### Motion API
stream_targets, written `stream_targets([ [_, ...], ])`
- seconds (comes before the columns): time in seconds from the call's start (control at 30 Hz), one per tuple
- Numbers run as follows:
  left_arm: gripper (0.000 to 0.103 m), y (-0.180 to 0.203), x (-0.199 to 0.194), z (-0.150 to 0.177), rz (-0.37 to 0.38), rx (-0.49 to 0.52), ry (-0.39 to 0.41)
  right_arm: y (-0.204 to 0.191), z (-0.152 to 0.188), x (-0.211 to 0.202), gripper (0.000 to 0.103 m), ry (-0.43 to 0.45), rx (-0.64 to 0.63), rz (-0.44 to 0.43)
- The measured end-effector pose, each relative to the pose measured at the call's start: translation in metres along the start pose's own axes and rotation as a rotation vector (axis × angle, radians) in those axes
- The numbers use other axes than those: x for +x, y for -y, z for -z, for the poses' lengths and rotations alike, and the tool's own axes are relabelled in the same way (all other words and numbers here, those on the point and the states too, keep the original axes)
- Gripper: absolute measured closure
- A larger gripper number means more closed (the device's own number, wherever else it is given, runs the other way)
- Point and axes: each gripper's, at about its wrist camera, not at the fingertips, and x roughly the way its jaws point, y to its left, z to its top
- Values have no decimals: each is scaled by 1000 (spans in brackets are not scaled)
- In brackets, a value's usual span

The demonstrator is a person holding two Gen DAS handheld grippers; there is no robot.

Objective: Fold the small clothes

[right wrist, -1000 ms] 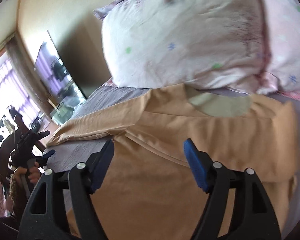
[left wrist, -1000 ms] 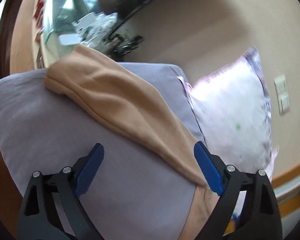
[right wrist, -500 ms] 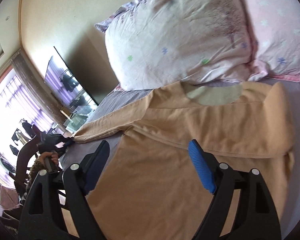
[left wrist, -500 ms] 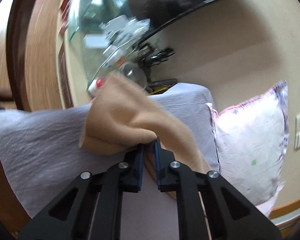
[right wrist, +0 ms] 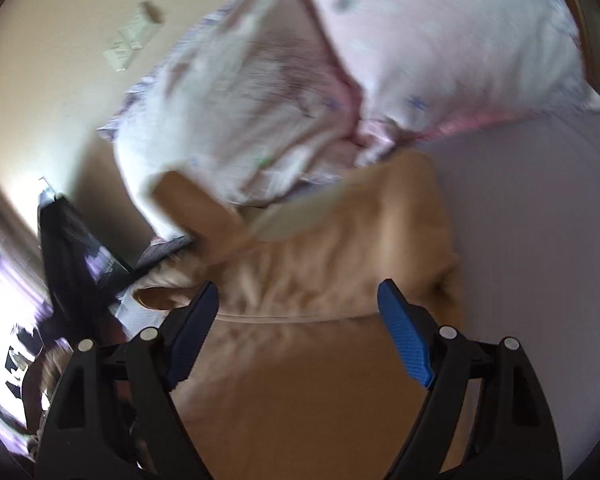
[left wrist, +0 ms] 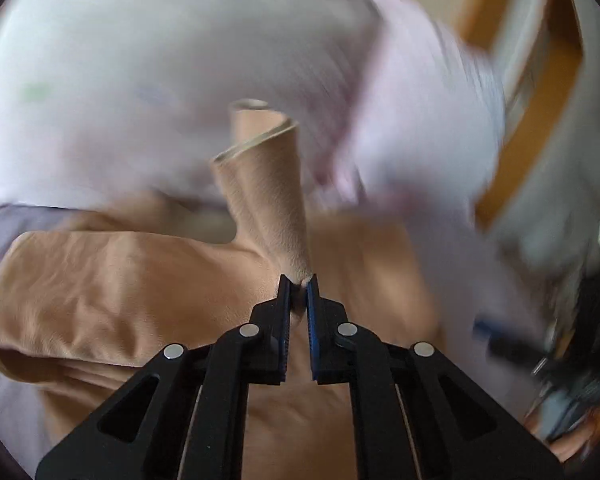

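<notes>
A tan long-sleeved shirt (left wrist: 140, 288) lies spread on the grey-lilac bed sheet (right wrist: 540, 240). My left gripper (left wrist: 298, 284) is shut on the end of the shirt's sleeve (left wrist: 268, 184) and holds it up over the shirt's body, the cuff standing upright. My right gripper (right wrist: 300, 308) is open and empty, hovering over the shirt's body (right wrist: 320, 360) below the collar. The lifted sleeve also shows in the right wrist view (right wrist: 196, 208), at the left. Both views are blurred by motion.
Two pale pink-and-white pillows (right wrist: 300, 80) lie at the head of the bed just past the shirt's collar. A wooden bed frame (left wrist: 540, 120) runs at the right of the left wrist view. A dark TV (right wrist: 68, 248) stands at the far left.
My left gripper closed on the sleeve end at the bed's edge, then swung it up and across over the shirt's body toward the pillows. My right gripper stayed open and turned slightly.
</notes>
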Motion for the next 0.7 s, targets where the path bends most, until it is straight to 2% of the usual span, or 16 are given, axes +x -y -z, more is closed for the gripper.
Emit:
stream_targets([
  [0.07,96,48,33,26,-66,183,-87,16,-5,5,25,-42,41,7],
  [0.13,96,73,31,47,-111,318,-79,26,-8,10,29,-72,71,-8],
  [0.2,86,81,11,62,-122,398,-48,34,-14,19,32,-97,86,-14],
  [0.23,81,75,-1,66,-97,397,-45,35,-14,22,36,-105,88,-14],
  [0.3,62,58,-31,78,-57,369,-49,37,-19,38,43,-136,103,-22],
  [0.37,57,37,-51,88,-68,339,-49,38,-22,55,51,-169,109,17],
  [0.5,56,-20,-72,101,-139,206,-100,46,-21,76,55,-217,133,76],
  [0.53,56,-32,-75,103,-154,175,-108,47,-18,80,59,-232,128,86],
  [0.6,56,-46,-81,108,-174,145,-114,46,-11,85,75,-254,109,96],
  [0.63,56,-52,-83,111,-180,134,-119,43,-8,87,98,-262,93,100],
  [0.7,56,-64,-82,114,-183,105,-132,33,-6,90,101,-260,45,81],
])
